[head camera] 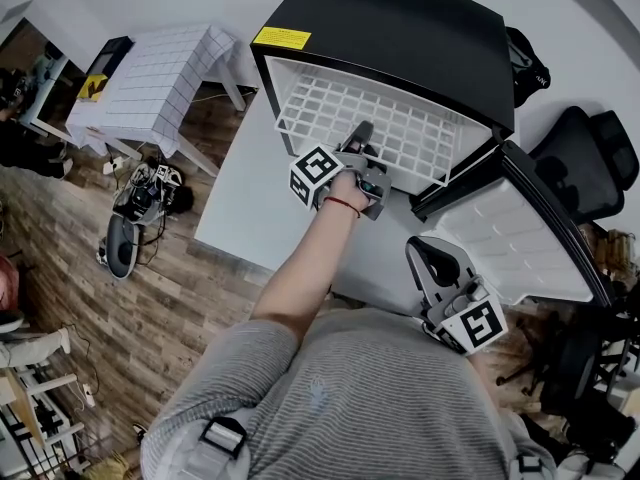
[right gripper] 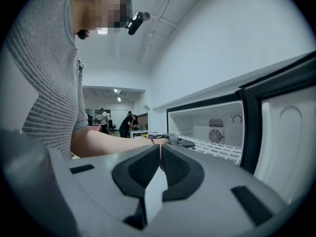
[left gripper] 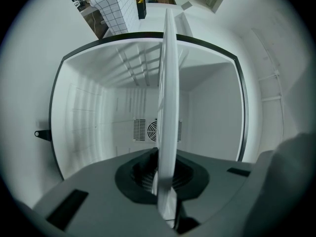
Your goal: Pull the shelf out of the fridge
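A black mini fridge (head camera: pixel 400 28) stands with its door (head camera: pixel 520 238) swung open to the right. Its white wire shelf (head camera: pixel 370 128) sticks partly out of the opening. My left gripper (head camera: pixel 358 140) is shut on the shelf's front edge. In the left gripper view the shelf (left gripper: pixel 168 107) runs edge-on as a vertical white band between the jaws of the left gripper (left gripper: pixel 165 169), with the white fridge interior (left gripper: pixel 98 122) behind. My right gripper (head camera: pixel 428 256) hangs near my body, below the door, apart from the fridge. In its own view the right gripper (right gripper: pixel 159 157) is shut on nothing, with the shelf (right gripper: pixel 212 147) beyond.
The fridge sits on a white table (head camera: pixel 250 188). To the left stands a small table with a checked cloth (head camera: pixel 160 78), and clutter (head camera: pixel 140 208) lies on the wooden floor. Black office chairs (head camera: pixel 590 158) stand to the right. People (right gripper: pixel 128 125) stand far behind.
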{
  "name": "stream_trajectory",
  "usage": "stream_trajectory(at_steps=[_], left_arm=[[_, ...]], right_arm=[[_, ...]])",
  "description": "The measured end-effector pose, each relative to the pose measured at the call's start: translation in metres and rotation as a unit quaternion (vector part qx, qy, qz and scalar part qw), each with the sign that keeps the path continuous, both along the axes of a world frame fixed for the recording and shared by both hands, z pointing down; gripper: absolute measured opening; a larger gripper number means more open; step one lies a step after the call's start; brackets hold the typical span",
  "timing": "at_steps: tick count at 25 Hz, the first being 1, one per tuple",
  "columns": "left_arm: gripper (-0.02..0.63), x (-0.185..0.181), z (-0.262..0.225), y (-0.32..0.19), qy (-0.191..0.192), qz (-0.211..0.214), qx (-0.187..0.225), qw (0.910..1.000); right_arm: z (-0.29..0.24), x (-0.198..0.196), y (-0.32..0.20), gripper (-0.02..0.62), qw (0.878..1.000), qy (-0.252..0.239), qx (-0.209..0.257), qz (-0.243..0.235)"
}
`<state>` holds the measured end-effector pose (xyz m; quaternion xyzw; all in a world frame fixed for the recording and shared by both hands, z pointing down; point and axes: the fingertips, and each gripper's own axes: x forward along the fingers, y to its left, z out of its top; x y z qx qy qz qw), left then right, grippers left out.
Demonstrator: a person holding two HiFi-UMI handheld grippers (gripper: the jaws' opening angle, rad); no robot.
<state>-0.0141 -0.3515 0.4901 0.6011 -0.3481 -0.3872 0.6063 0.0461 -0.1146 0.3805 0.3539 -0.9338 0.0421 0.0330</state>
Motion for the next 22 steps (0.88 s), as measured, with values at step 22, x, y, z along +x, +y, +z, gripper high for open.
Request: stream_trajectory(at_steps=[22], left_arm=[[0.034,-0.003,0.001,0.014,0.007,0.005,0.004,1.0]], right_arm=[[0.004,0.0,0.01,0.017,1.0,0.001,-0.001,0.008]])
